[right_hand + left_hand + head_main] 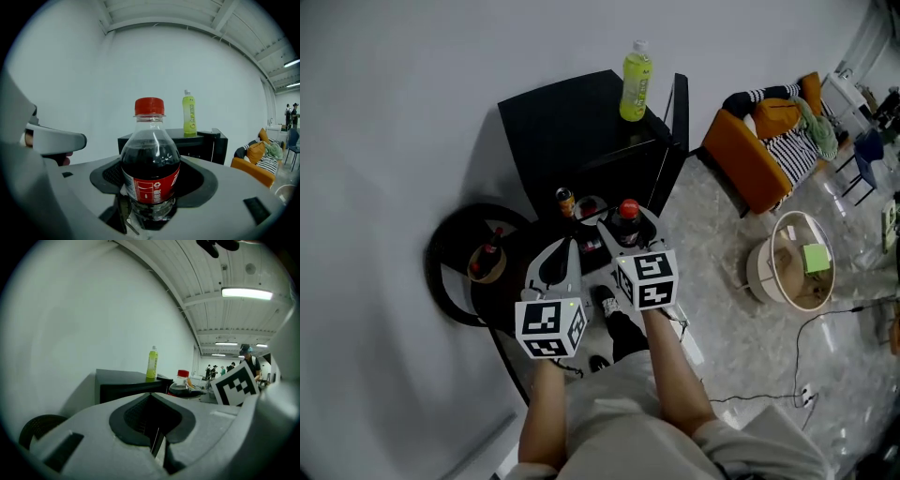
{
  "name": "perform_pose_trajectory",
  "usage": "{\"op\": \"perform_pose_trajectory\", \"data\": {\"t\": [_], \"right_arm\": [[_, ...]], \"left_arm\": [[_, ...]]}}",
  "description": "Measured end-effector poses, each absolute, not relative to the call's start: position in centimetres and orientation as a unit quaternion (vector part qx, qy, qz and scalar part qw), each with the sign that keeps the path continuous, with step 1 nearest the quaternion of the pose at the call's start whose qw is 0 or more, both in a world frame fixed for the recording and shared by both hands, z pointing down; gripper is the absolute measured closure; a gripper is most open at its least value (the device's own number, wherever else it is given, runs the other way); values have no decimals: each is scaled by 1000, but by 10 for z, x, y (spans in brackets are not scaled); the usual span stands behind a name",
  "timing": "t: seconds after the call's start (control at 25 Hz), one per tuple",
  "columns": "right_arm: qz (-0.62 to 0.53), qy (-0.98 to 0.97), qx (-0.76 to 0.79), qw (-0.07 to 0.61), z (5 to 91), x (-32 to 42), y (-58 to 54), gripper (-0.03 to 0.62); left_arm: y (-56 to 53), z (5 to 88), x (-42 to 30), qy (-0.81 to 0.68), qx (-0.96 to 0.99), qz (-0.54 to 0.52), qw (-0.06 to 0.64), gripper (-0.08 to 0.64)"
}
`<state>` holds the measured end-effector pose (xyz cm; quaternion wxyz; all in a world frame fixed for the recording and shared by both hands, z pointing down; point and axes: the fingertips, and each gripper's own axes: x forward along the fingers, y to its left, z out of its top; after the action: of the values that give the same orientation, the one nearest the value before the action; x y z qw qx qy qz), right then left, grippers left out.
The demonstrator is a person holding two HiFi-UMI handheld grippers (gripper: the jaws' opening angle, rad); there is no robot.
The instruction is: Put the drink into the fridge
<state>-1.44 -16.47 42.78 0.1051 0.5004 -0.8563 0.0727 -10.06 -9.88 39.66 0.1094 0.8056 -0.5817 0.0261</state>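
Note:
My right gripper (626,236) (150,208) is shut on a cola bottle (625,223) (151,159) with a red cap and red label, held upright. The black mini fridge (581,127) (208,140) stands ahead against the white wall. Its door (677,131) looks swung open to the right. A yellow-green drink bottle (637,82) (189,115) (152,363) stands on top of the fridge. My left gripper (560,261) (157,439) hangs beside the right one, its jaws together with nothing between them. The cola bottle (183,382) also shows at the right of the left gripper view.
A small brown bottle (566,202) stands just before the fridge. At the left a round black table (450,267) bears another bottle (488,255). An orange sofa (750,155) and a round white basket (792,262) lie to the right, with cables (806,328) on the floor.

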Motion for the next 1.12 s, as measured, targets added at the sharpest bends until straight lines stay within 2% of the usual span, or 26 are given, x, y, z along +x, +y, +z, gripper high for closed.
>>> {"op": "perform_pose_trajectory", "data": {"t": [0.2, 0.44, 1.12], "right_arm": [[101, -857, 494, 108, 477, 7, -131, 283], [116, -857, 493, 92, 531, 26, -140, 282], [102, -891, 426, 122, 660, -27, -325, 284]], "left_arm": [[-75, 439, -81, -574, 807, 49, 130, 551], [-80, 484, -65, -561, 810, 74, 156, 551], [-202, 559, -65, -576, 789, 126, 172, 551]]}}
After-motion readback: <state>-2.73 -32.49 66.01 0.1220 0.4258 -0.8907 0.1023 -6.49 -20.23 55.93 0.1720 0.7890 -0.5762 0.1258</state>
